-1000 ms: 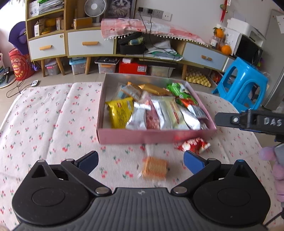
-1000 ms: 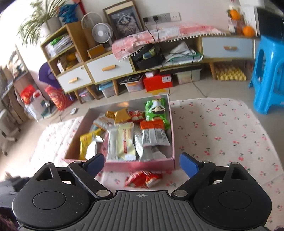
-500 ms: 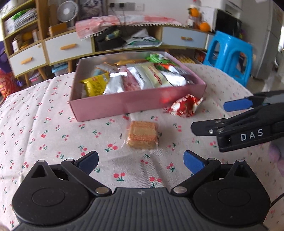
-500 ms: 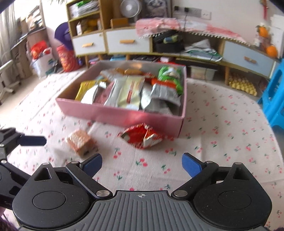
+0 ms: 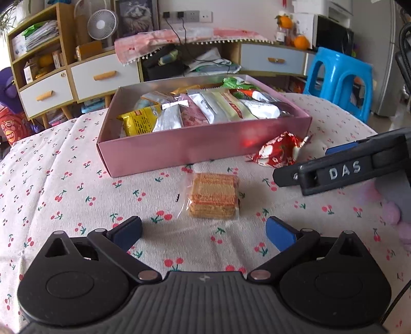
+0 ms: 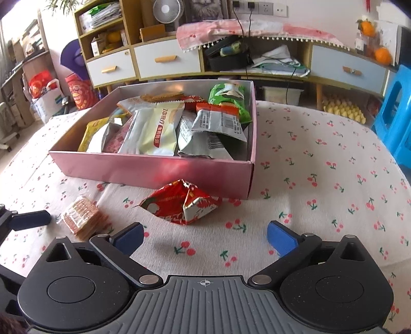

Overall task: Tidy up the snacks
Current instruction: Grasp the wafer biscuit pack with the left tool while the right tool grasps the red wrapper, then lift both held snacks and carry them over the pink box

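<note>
A clear-wrapped stack of orange biscuits (image 5: 212, 195) lies on the cherry-print cloth, just ahead of my left gripper (image 5: 204, 232), which is open and empty. A crumpled red packet (image 6: 181, 201) lies by the pink box (image 6: 154, 170), straight ahead of my right gripper (image 6: 205, 237); its jaws are opening, with nothing between them. The box holds several snack packets. In the left wrist view the red packet (image 5: 278, 151) and the right gripper's black finger (image 5: 341, 170) show at the right. The biscuits (image 6: 83, 218) and a left fingertip (image 6: 29, 219) show at the left of the right wrist view.
The cloth-covered table (image 5: 51, 185) stretches to both sides of the box. Behind it stand wooden drawers and shelves (image 6: 164, 60), a small fan (image 5: 99, 24) and a blue plastic stool (image 5: 339, 82). A purple-gloved hand (image 5: 393, 213) shows at the right edge.
Both grippers have sunk toward the table and levelled their roll. The biscuits and the red packet now look larger and closer. The right gripper's jaws stand slightly wider.
</note>
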`<state>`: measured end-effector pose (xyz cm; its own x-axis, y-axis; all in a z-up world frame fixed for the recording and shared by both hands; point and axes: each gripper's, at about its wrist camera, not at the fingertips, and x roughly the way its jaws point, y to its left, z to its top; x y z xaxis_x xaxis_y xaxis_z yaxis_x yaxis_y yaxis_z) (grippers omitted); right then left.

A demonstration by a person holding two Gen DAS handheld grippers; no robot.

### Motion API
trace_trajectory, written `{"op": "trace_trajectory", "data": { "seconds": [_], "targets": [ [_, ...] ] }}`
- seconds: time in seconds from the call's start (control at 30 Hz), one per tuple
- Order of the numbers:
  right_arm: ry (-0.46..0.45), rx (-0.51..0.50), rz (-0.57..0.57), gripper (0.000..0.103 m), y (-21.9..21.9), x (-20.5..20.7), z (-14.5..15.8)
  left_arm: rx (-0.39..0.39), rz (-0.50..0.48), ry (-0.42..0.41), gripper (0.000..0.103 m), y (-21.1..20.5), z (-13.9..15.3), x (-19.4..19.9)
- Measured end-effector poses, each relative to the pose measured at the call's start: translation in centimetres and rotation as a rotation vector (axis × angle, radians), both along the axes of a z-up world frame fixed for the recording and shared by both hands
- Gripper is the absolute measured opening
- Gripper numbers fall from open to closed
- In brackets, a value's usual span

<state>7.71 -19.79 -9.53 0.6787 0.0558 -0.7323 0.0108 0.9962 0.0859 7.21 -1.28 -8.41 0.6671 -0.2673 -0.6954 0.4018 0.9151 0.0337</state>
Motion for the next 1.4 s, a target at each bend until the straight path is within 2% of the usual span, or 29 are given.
{"op": "trace_trajectory", "data": {
  "seconds": [0.07, 0.17, 0.4, 0.53, 0.63, 0.7, 0.9, 1.07, 1.13, 1.27, 1.4],
  "targets": [
    [-0.006, -0.021, 0.008, 0.103, 0.3, 0.1, -0.1, -0.004, 0.010, -0.004, 0.101, -0.1, 0.0, 0.2],
    [-0.009, -0.040, 0.017, 0.103, 0.5, 0.3, -0.2, -0.007, 0.024, -0.016, 0.092, -0.3, 0.2, 0.4],
    [0.012, -0.003, 0.019, 0.103, 0.1, 1.0, 0.2, -0.021, 0.023, -0.025, 0.072, -0.3, 0.6, 0.6],
    [0.015, 0.026, 0.020, 0.102, -0.1, 1.2, 0.4, -0.026, 0.017, -0.026, 0.057, -0.3, 0.8, 0.6],
    [0.016, 0.023, 0.022, 0.101, 0.1, 1.4, 0.5, -0.042, 0.021, -0.014, 0.051, -0.2, 1.0, 0.8],
    [0.014, 0.027, 0.025, 0.101, 0.2, 1.5, 0.6, -0.045, 0.021, -0.009, 0.049, -0.2, 1.1, 0.8],
    [0.001, 0.038, 0.042, 0.089, 0.6, 1.7, 0.9, -0.047, 0.017, -0.001, 0.042, -0.3, 1.3, 0.8],
    [0.000, 0.049, 0.056, 0.070, 0.6, 1.8, 1.1, -0.048, 0.013, 0.008, 0.040, -0.2, 1.4, 0.8],
    [0.000, 0.050, 0.059, 0.069, 0.7, 1.8, 1.3, -0.049, 0.015, 0.011, 0.039, -0.2, 1.4, 0.8],
    [0.007, 0.054, 0.069, 0.059, 0.7, 1.9, 1.3, -0.052, 0.023, 0.021, 0.039, -0.1, 1.6, 0.8],
    [0.013, 0.063, 0.064, 0.056, 0.6, 1.8, 1.4, -0.062, 0.036, 0.035, 0.038, 0.1, 1.7, 1.1]
  ]
}}
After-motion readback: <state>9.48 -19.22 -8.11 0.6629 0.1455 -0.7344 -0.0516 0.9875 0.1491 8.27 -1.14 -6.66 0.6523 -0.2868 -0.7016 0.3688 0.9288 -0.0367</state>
